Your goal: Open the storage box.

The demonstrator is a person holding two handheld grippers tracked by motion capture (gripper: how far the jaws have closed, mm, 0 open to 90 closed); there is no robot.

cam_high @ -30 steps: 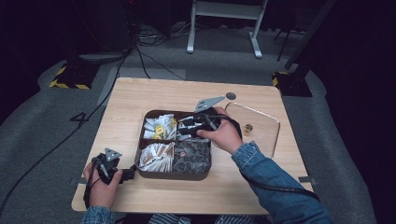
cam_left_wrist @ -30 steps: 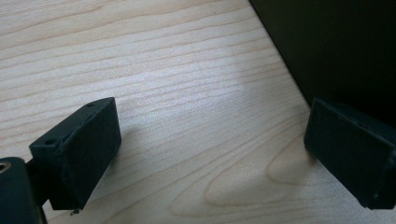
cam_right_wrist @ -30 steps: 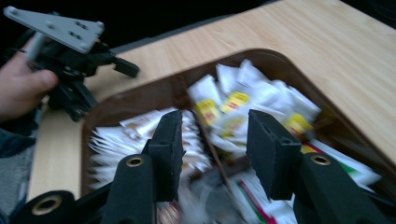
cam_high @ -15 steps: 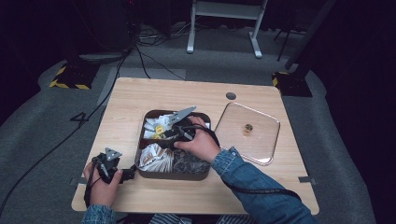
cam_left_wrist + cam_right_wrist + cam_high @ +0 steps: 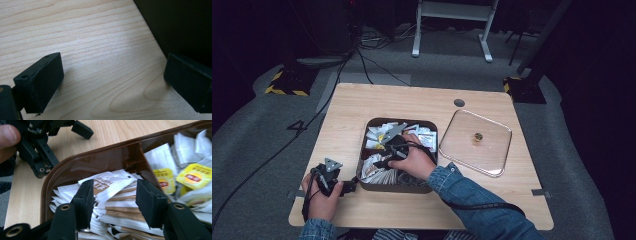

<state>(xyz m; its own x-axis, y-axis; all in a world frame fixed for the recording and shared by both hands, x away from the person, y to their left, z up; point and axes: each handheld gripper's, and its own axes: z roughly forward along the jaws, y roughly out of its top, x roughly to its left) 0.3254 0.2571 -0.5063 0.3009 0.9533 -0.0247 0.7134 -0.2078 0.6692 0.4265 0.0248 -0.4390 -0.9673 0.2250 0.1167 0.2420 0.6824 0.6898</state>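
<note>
A brown compartment tray (image 5: 368, 186) holds sachets. Its front left compartment is stacked with white and brown sachets (image 5: 112, 182). My right gripper (image 5: 115, 192) is lowered into that compartment (image 5: 384, 159). Its jaws have just been closing and stand either side of the top sachet, with a gap still showing at the right pad. The far compartments hold white and yellow tea bags (image 5: 192, 176). My left gripper (image 5: 337, 181) rests on the table by the tray's front left corner. Its jaws (image 5: 112, 82) are open over bare wood.
A clear square lid (image 5: 462, 150) with a small knob (image 5: 477, 136) lies on the wooden table (image 5: 377, 100) right of the tray. The dark tray wall (image 5: 180, 25) stands close beside the left gripper's jaws. Cables run over the grey floor beyond the table.
My right hand has moved left and down from the tray's far right part into its front left compartment. The left hand has stayed put.
</note>
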